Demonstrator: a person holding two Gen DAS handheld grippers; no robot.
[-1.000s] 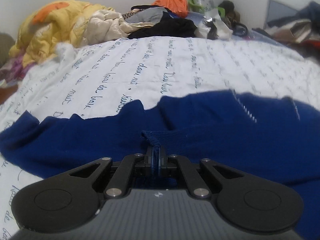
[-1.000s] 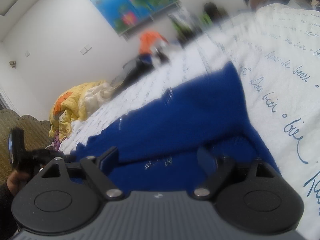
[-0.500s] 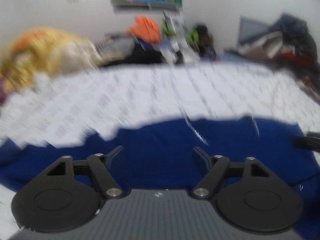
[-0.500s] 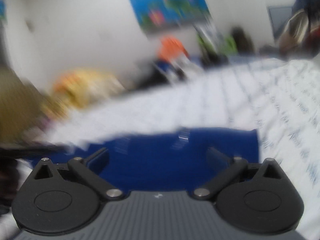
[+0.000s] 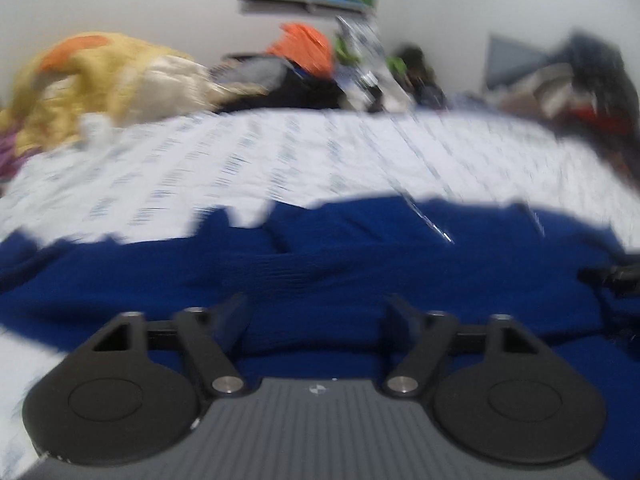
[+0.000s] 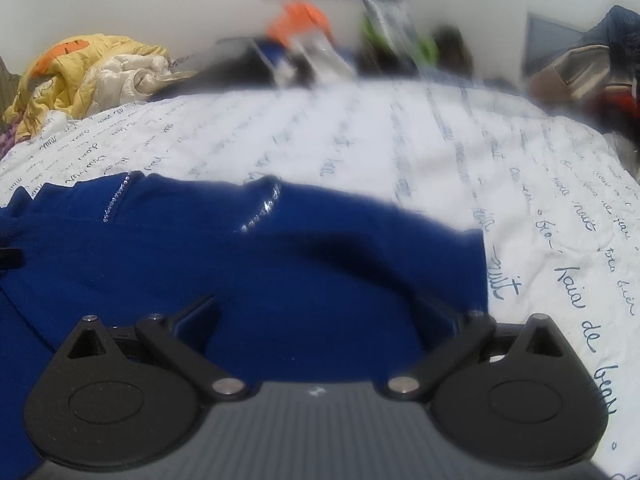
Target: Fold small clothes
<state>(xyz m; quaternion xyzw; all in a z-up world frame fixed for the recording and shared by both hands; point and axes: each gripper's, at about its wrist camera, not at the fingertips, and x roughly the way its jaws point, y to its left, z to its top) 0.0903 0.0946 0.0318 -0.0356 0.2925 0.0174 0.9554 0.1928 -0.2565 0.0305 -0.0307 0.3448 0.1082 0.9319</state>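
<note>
A dark blue knit garment lies spread across the white bedspread, with lines of small sparkly beads near its far edge. It also shows in the right wrist view. My left gripper is open and empty, low over the garment's near part. My right gripper is open and empty over the garment's right end. The tip of the right gripper shows at the right edge of the left wrist view.
The white bedspread has blue handwriting print. A yellow and cream quilt is heaped at the back left. A pile of clothes and bags lines the wall; more clothes are stacked at the back right.
My left gripper let go of the blue fabric it pinched and opened. Both grippers swung to face the wall, and the garment now lies flatter on the bed.
</note>
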